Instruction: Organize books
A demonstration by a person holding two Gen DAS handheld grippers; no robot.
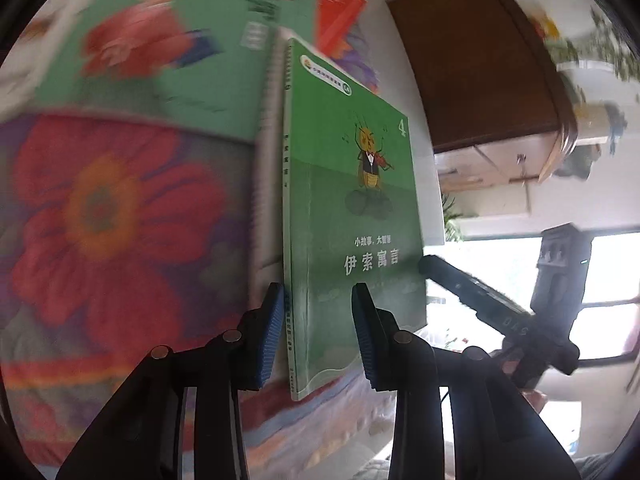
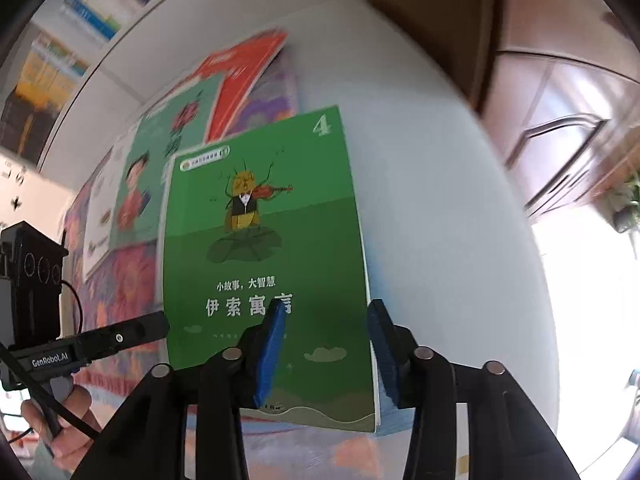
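Observation:
A green book with a violin-playing insect and a "4" on its cover [image 1: 352, 216] stands upright between both grippers. My left gripper [image 1: 318, 334] straddles its spine edge; the blue pads stand wide apart with gaps to the book. My right gripper [image 2: 328, 350] straddles the book's [image 2: 264, 264] open page edge, its pads also wide apart. Behind it lie a green book with a child in red [image 1: 168, 52], a red book [image 2: 244, 76] and a white spiral-bound book [image 1: 268, 160].
A flowered cloth [image 1: 108, 216] covers the surface under the books. A white panel [image 2: 432, 200] stands behind the green book. Brown wooden cabinets [image 2: 560, 128] are at the right. A shelf of books [image 2: 84, 16] shows at upper left. A bright window [image 1: 600, 272] is at the right.

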